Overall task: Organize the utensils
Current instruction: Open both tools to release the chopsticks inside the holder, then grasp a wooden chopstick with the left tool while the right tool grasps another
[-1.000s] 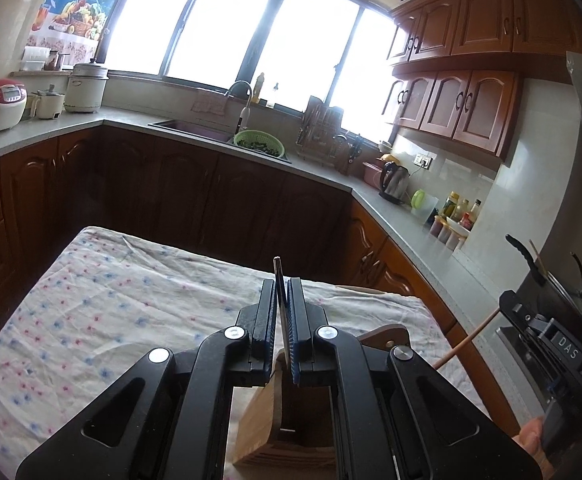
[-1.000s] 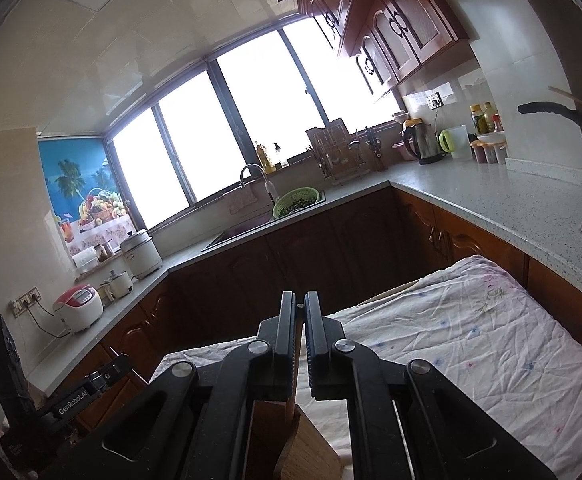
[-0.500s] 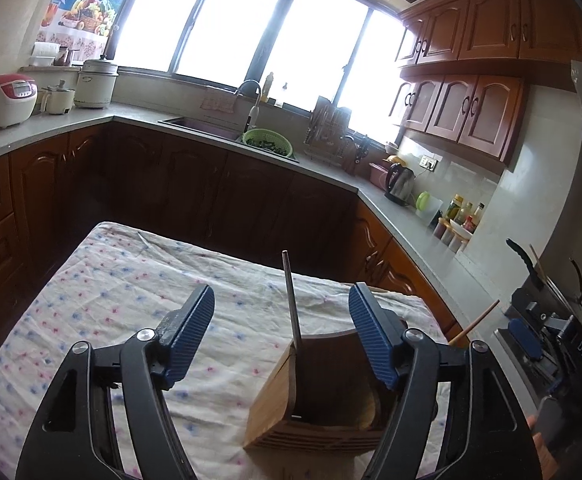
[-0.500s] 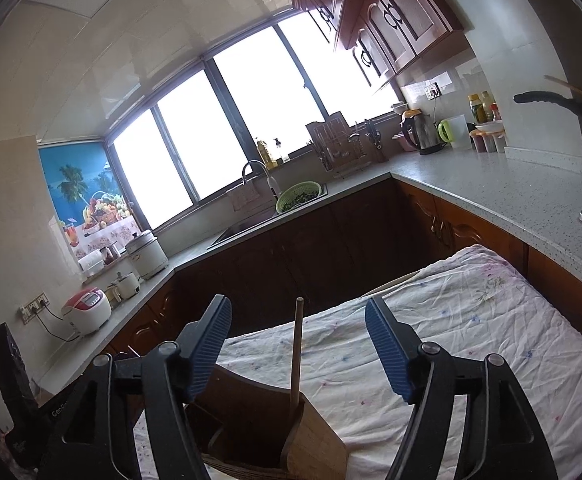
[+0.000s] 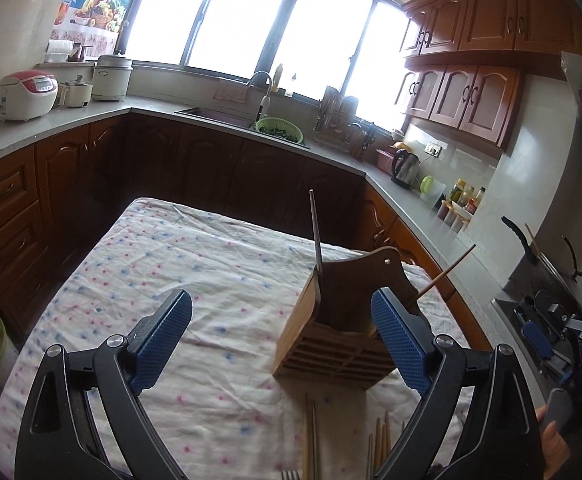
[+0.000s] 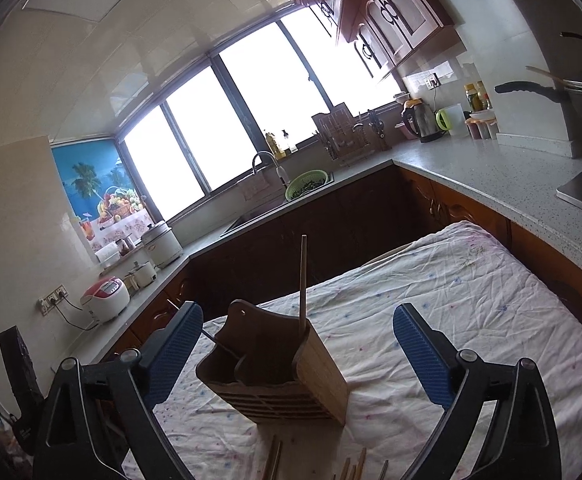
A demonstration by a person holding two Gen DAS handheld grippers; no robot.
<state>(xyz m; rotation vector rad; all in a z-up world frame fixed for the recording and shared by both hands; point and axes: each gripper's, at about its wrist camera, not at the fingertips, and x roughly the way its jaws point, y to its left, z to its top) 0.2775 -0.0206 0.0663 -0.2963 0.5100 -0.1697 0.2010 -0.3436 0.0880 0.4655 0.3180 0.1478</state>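
A wooden utensil holder point(image 5: 343, 328) point(image 6: 283, 376) stands on the floral tablecloth point(image 5: 195, 280) point(image 6: 471, 300). A dark chopstick point(image 5: 315, 232) stands in its left compartment and a wooden chopstick point(image 5: 447, 276) point(image 6: 302, 280) leans in the right one. Several loose chopsticks point(image 5: 311, 440) point(image 6: 273, 460) and a fork's tines point(image 5: 291, 474) lie at the near edge. My left gripper point(image 5: 281, 340) is open and empty, above and in front of the holder. My right gripper point(image 6: 297, 356) is open and empty, with the holder between its blue pads.
Kitchen counters wrap around the table. A sink with a green colander point(image 5: 279, 128) is at the back, a rice cooker point(image 5: 27, 96) at the left, a kettle point(image 5: 405, 166) and a stove with a pan point(image 5: 531, 248) at the right.
Both grippers were shut on chopsticks over the holder a second ago. They opened, left the chopsticks standing in it, and have drawn back and up.
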